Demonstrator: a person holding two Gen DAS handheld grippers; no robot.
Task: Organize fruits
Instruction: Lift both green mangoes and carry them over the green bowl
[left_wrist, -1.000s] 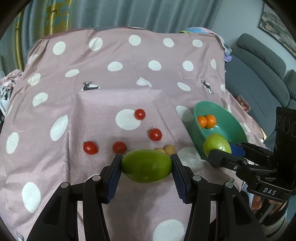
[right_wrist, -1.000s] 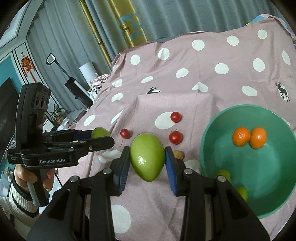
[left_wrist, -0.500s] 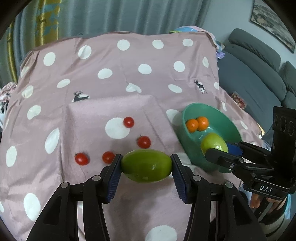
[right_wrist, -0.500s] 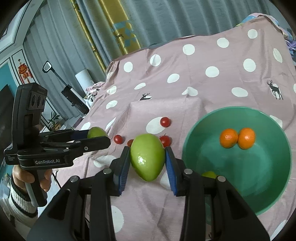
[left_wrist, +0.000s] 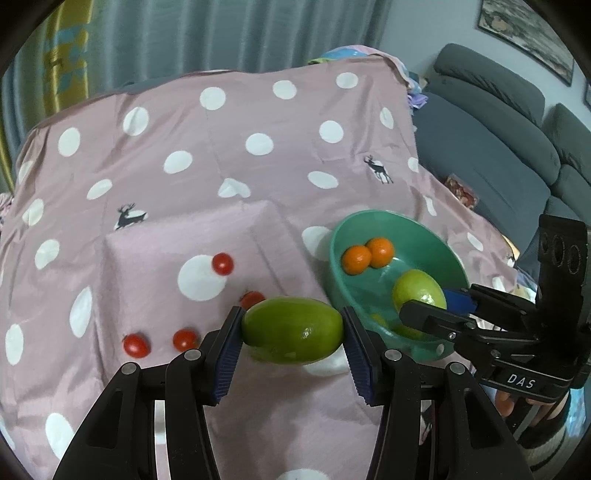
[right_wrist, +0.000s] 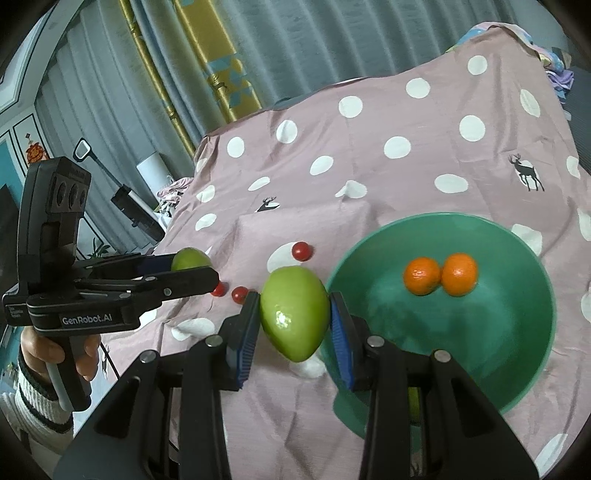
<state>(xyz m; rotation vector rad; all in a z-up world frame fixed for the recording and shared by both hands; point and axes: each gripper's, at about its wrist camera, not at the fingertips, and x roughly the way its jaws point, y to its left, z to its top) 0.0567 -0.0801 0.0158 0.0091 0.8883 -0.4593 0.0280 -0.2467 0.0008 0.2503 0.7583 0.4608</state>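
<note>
Lettering shows on both tools: "GenRobot.AI" in white on the left tongs, "DAS" on the right tongs. Each pair is clamped on a smooth, glossy green mango. The left mango lies sideways between blue pads, held above the pink dotted cloth just beside the teal bowl. The right mango points tip-down, at the bowl's near rim. Two oranges sit touching inside the bowl. Small red tomatoes lie scattered on the cloth.
</note>
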